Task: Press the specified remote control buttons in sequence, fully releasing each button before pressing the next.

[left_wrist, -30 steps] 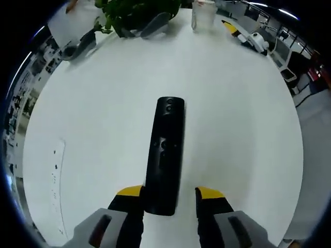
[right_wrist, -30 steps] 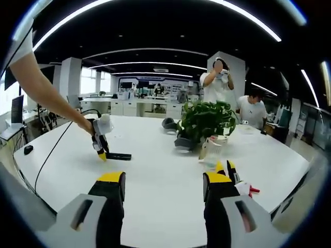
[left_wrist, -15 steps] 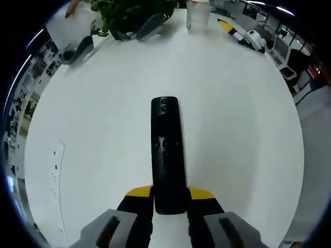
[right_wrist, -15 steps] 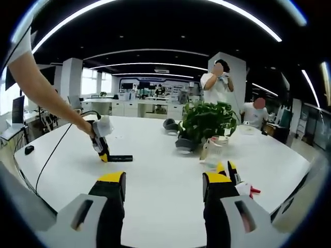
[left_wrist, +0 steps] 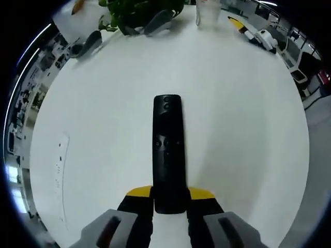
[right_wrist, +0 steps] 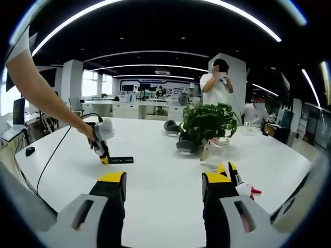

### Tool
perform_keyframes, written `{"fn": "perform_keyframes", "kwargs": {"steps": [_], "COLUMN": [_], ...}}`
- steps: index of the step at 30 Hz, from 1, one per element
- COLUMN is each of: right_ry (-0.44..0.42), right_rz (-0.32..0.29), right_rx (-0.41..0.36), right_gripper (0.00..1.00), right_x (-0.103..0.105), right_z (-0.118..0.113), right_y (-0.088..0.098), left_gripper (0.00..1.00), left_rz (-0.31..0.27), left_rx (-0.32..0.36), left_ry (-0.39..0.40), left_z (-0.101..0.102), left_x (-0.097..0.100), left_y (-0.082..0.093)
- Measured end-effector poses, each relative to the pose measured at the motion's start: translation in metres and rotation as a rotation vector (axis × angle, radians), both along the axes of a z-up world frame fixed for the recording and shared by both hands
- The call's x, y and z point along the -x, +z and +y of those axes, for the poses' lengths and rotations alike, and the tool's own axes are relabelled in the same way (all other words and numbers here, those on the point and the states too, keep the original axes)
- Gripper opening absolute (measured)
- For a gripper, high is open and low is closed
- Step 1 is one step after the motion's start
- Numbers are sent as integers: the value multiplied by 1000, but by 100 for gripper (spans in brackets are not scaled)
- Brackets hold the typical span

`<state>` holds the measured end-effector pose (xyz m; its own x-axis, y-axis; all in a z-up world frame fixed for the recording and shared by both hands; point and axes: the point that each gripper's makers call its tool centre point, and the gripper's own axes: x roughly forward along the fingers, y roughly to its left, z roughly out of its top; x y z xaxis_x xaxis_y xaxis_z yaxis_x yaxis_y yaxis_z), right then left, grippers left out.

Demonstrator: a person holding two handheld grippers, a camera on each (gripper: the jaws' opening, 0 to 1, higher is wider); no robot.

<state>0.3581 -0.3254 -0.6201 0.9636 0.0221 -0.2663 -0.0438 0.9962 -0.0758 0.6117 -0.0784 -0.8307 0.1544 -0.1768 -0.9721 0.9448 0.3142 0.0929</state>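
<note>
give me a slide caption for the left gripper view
Left gripper shut on the near end of a black remote control lying on a white table.

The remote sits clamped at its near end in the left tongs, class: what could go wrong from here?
1. The left tongs grip only the near end of the remote; a press near the far end might tip or swing it.
2. The right tongs hover open, far from the remote, so the approach is long and may land on the wrong button.
</note>
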Motion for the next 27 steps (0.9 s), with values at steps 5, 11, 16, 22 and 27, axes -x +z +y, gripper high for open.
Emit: {"fn": "perform_keyframes", "kwargs": {"steps": [5, 11, 16, 22, 27], "right_ry": [4, 16, 18, 16, 18], "right_rz": [-4, -3, -10, -15, -21], "right_rx": [-4, -2, -6, -8, -10], "right_gripper": [60, 60, 59, 59, 59], "right_x": [0, 0, 1, 1, 1], "right_z": [1, 3, 3, 2, 2], "right_y": [1, 1, 2, 3, 3], "left_gripper": [23, 23, 23, 23, 23], "left_rz": [-49, -38, -29, -48, -56], "left_rx": [-23, -52, -36, -25, -62], "left_ry": [-33, -50, -28, -35, -96], "left_z": [2, 0, 1, 0, -4], "left_x": [-2, 11, 18, 30, 39], "left_y": [0, 0, -2, -1, -3]}}
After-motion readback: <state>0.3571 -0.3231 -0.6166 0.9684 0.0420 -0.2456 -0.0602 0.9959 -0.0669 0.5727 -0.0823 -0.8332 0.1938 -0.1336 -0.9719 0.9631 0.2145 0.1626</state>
